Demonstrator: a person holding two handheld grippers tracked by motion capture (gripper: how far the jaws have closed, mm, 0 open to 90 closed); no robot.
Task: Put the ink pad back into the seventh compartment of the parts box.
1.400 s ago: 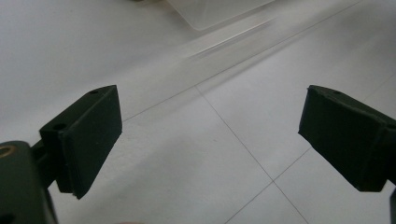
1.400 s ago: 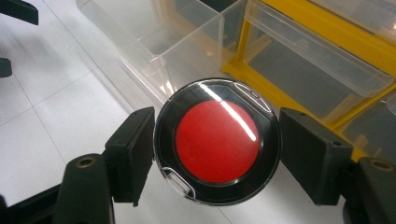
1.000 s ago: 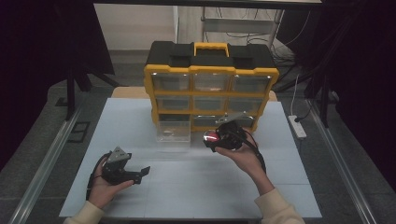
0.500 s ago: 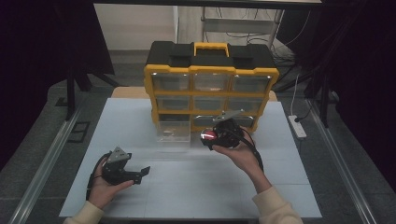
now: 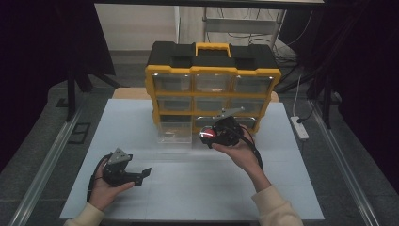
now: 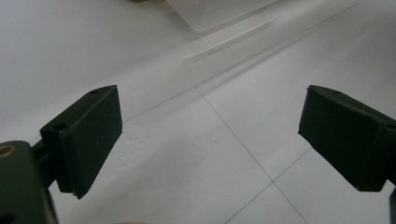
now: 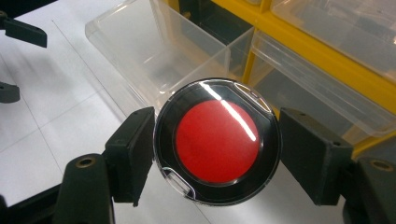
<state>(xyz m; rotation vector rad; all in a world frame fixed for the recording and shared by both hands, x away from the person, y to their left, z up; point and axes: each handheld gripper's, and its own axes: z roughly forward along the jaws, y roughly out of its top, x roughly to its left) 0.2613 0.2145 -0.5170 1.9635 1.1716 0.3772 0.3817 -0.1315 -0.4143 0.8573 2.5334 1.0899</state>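
Note:
My right gripper (image 5: 207,137) is shut on a round black disc with a red centre (image 7: 217,140) in a clear case. Its jaws press on the disc's left and right edges. It hangs just in front of the yellow and black drawer cabinet (image 5: 211,75), beside a clear drawer (image 5: 175,133) pulled out of the bottom row onto the table. In the right gripper view that drawer (image 7: 154,51) lies behind the disc, and I see nothing inside it. My left gripper (image 5: 141,175) rests low at the front left, jaws wide apart over the bare white mat (image 6: 210,135).
The white table mat (image 5: 188,188) spreads between both hands. The cabinet holds several clear drawers under a yellow handle (image 5: 210,47). A power strip (image 5: 299,127) lies on the floor off the table's right edge, and metal rails run along both sides.
The right gripper with the disc has crept slightly left and toward the cabinet. The left gripper has stayed where it was.

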